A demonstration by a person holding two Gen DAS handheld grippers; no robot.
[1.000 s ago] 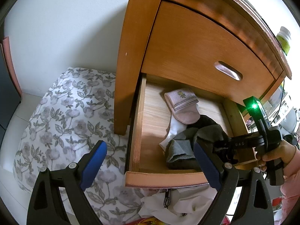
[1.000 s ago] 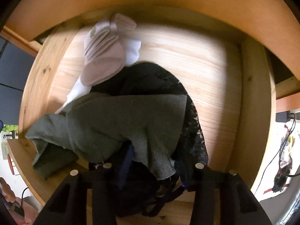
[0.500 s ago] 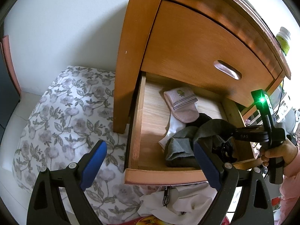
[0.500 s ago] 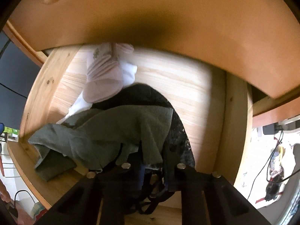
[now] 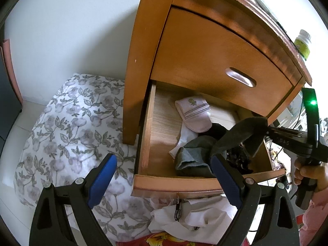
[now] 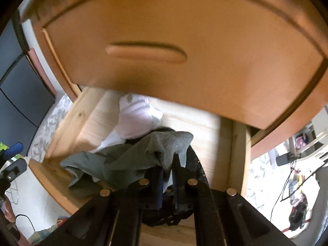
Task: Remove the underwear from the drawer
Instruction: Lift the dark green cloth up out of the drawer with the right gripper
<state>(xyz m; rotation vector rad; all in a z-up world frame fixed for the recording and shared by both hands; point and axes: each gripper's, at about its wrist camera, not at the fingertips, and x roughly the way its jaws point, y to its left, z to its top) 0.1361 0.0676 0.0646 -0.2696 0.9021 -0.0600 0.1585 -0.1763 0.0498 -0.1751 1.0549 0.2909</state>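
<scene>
**Open lower drawer, contents**

Right gripper (image 6: 167, 176): jaws closed on a fold of grey underwear (image 6: 155, 149), lifted from the heap. Black lace garment (image 6: 196, 164) beneath. Pale pink sock (image 6: 134, 119) at the back of the drawer (image 6: 235, 143). Upper drawer front (image 6: 184, 41) overhead, blurred.

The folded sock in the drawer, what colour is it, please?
Pale pink sock, clearest from the left wrist.

A home bedroom, by the look of it: a wooden nightstand (image 5: 205, 47) stands against a white wall beside floral-print bedding (image 5: 67, 131), its open lower drawer (image 5: 147, 143) holding socks (image 5: 193, 112) and soft clothes, with loose laundry (image 5: 196, 217) on the floor below.
</scene>
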